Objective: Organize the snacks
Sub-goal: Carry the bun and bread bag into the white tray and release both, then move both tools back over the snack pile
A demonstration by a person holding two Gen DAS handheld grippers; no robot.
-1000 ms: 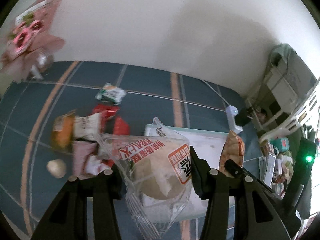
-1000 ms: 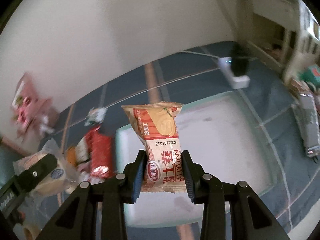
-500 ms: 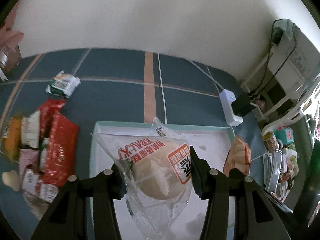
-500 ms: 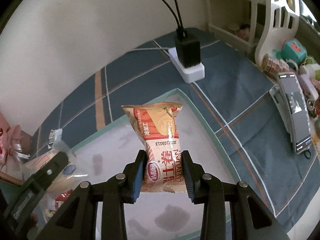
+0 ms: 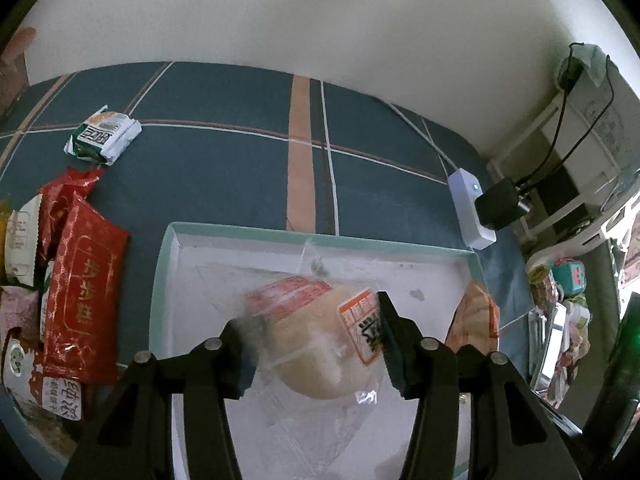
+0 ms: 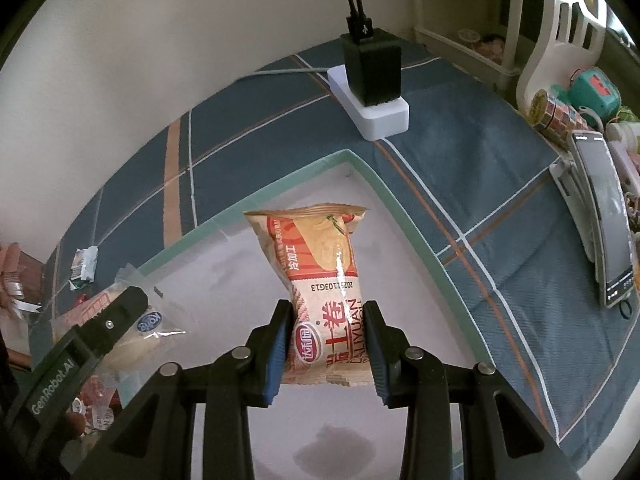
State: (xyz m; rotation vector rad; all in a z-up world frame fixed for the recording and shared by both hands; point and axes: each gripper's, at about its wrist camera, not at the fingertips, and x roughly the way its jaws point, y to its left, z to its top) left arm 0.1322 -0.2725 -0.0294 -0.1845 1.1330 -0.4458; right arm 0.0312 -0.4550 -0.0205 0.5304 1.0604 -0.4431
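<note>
A white tray with a green rim (image 5: 320, 236) lies on the blue checked cloth. Over it my left gripper (image 5: 308, 320) has its jaws opening. The clear bun packet (image 5: 316, 360) between them is blurred and has slipped down from its earlier place, so the pads no longer hold it. My right gripper (image 6: 326, 336) is shut on the lower end of an orange egg-roll packet (image 6: 324, 264), which stands upright above the tray (image 6: 256, 204). The same packet (image 5: 476, 320) shows at the tray's right edge in the left wrist view. A left finger (image 6: 108, 320) appears in the right wrist view.
Left of the tray lie several snacks, among them a red packet (image 5: 80, 296) and a green-and-white one (image 5: 104, 136). A white power strip with a black charger (image 6: 372, 108) sits behind the tray. A phone (image 6: 604, 216) and small clutter fill the right side.
Both grippers have come down over the tray. The bun packet, held firmly before, now sits lower and blurred between the left jaws. The right grip on the orange packet is unchanged.
</note>
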